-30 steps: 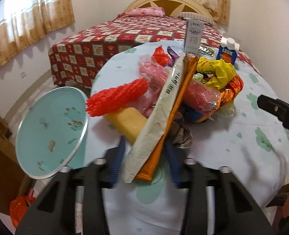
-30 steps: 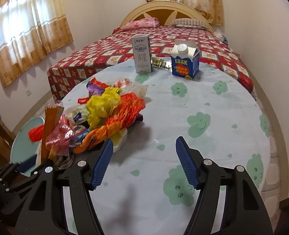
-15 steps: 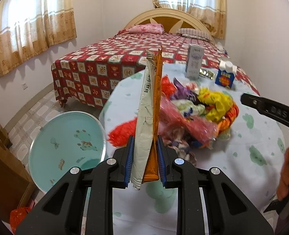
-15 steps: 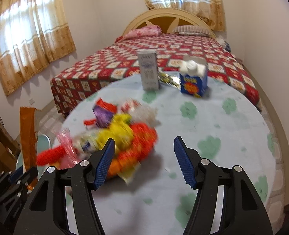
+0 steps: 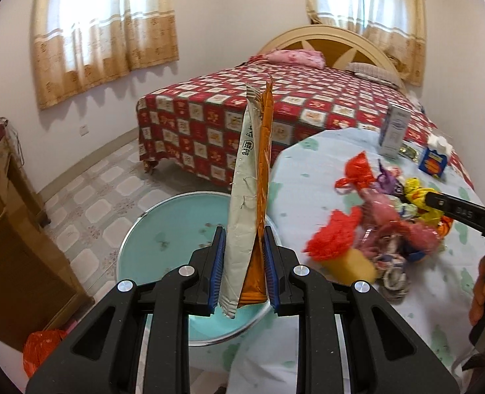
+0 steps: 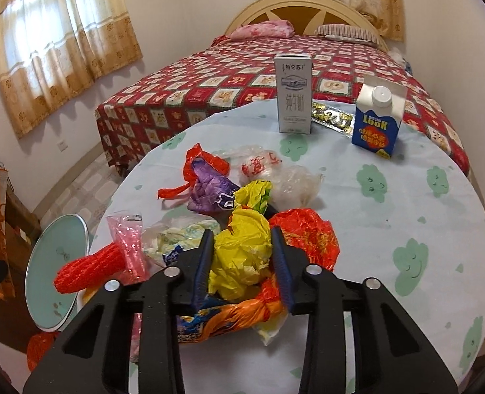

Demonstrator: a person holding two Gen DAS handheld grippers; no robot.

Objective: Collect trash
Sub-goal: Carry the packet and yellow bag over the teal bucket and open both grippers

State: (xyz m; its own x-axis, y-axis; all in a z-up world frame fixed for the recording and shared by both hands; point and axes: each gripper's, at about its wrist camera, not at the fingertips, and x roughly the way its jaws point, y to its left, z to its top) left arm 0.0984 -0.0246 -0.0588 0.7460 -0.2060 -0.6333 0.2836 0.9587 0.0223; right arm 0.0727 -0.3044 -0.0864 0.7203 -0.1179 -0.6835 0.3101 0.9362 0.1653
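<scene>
Left gripper (image 5: 244,262): my blue pads are clamped on two flat wrappers held side by side — a pale grey wrapper (image 5: 242,223) and an orange wrapper (image 5: 261,197) — both standing upright, their lower ends just below the pads.

Held wrappers, position: lifted off the table, in front of the round teal bin (image 5: 173,226) that stands on the floor beside the table edge.

Right gripper (image 6: 242,266): my jaws have just been closing; the crumpled yellow bag (image 6: 242,252) sits between the pads, which lie against its two sides. I cannot tell how firmly they press.

Trash pile (image 6: 229,216): rests on the tablecloth (image 6: 390,229) directly ahead of my right fingers — red mesh sleeve (image 6: 88,271) at the left, pink bag (image 6: 129,243) beside it, purple bag (image 6: 209,190) and clear bags (image 6: 275,174) farther off, orange-red bag (image 6: 308,233) touching the yellow one on its right.

White carton (image 6: 291,93): upright at the far side of the table, well apart from the pile.

Blue carton (image 6: 377,121): upright, near the white one, a gold foil strip (image 6: 333,118) lying between them.

Background: bed (image 6: 242,75) with a red checked cover.
</scene>
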